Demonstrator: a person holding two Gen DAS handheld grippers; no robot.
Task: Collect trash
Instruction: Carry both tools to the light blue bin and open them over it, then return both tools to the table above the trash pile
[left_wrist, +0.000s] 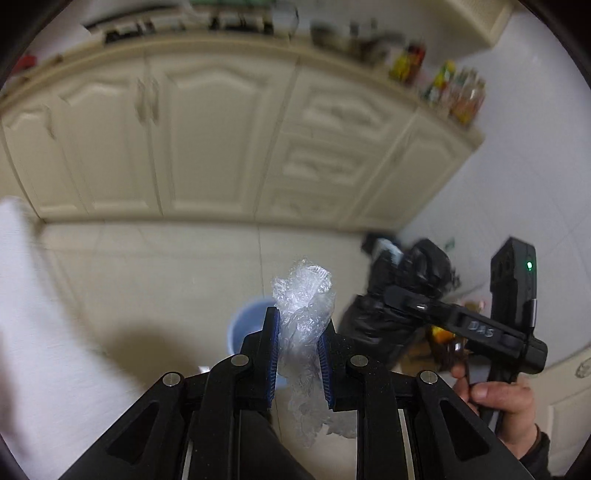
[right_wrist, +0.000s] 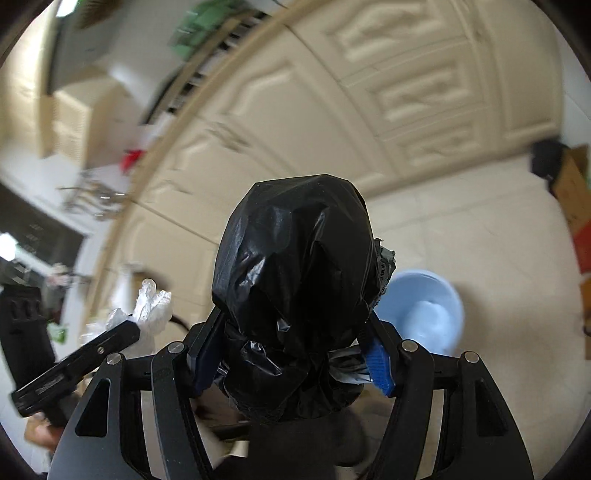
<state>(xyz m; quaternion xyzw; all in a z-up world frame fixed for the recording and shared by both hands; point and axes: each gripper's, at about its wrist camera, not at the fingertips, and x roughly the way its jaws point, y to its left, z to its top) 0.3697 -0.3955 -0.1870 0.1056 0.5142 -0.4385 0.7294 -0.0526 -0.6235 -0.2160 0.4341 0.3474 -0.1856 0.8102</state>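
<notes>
My left gripper (left_wrist: 300, 325) is shut on a crumpled piece of clear plastic wrap (left_wrist: 303, 295), which sticks up between the blue pads and hangs down behind them. Below it on the floor stands a light blue bin (left_wrist: 245, 323), partly hidden by the fingers. My right gripper (right_wrist: 295, 328) is shut on a bulging black trash bag (right_wrist: 295, 258), its blue pads pressed into both sides. The same bag (left_wrist: 402, 288) shows at the right in the left wrist view, with a hand (left_wrist: 506, 402) on the gripper's handle. The blue bin (right_wrist: 428, 314) lies just right of the bag.
Cream cabinet doors (left_wrist: 207, 140) run along the far side, with jars and bottles (left_wrist: 454, 92) on the counter. Pale tiled floor (left_wrist: 166, 277) spreads below. Cardboard boxes (right_wrist: 576, 199) stand at the right. A white cloth (left_wrist: 22, 295) fills the left edge.
</notes>
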